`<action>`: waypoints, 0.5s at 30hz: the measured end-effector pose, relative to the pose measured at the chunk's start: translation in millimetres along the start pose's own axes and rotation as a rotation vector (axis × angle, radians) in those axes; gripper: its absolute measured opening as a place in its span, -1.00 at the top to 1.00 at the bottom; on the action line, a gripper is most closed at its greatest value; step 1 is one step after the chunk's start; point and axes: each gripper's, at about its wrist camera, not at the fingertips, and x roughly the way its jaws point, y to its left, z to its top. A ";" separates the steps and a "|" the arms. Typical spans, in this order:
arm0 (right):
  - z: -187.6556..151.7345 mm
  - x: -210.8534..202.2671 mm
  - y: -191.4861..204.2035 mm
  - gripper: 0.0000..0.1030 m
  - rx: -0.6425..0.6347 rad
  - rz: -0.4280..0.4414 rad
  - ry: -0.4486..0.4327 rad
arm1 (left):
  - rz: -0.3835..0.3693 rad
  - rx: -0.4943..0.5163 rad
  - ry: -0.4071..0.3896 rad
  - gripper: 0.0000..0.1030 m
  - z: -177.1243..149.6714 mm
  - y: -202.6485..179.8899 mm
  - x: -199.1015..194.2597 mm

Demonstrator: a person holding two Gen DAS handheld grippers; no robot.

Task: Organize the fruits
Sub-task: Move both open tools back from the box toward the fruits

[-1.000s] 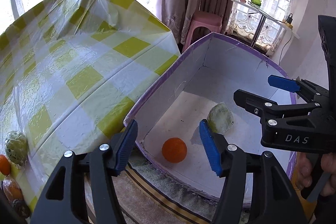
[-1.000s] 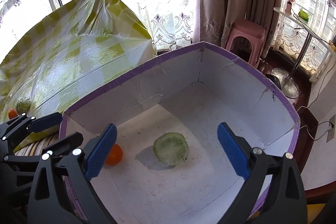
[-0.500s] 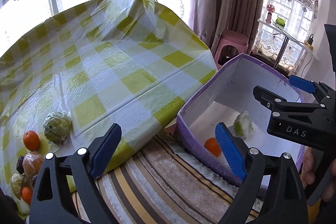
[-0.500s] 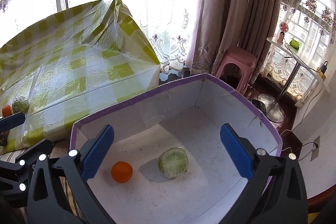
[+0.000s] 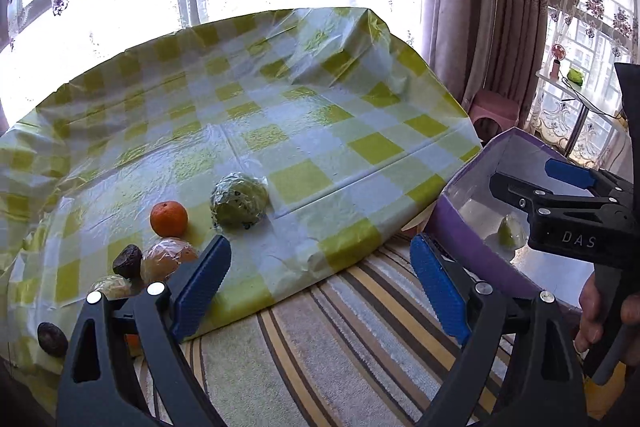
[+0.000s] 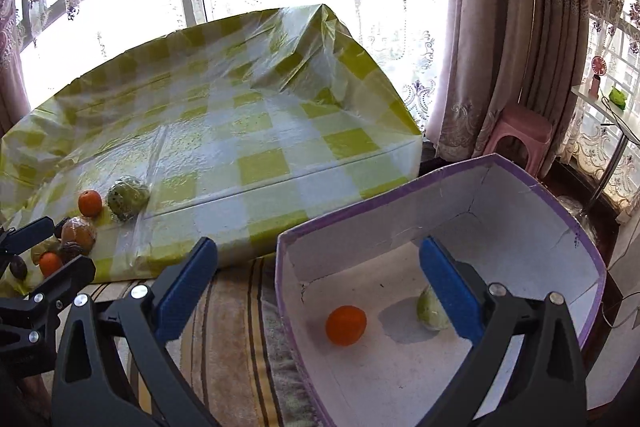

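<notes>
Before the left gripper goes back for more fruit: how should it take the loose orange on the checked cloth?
Across the orange's widest middle, from above. It is round, and wrapped fruit crowds its near side; left gripper fingers are open.

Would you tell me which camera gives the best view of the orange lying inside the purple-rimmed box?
The right wrist view: the orange lies unobstructed on the floor of the box. In the left wrist view the box's near wall hides it.
</notes>
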 end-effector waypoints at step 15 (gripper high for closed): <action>-15.7 7.6 101.9 -0.97 -0.117 0.306 0.093 | 0.147 -0.223 0.014 -0.59 -60.7 115.1 -47.2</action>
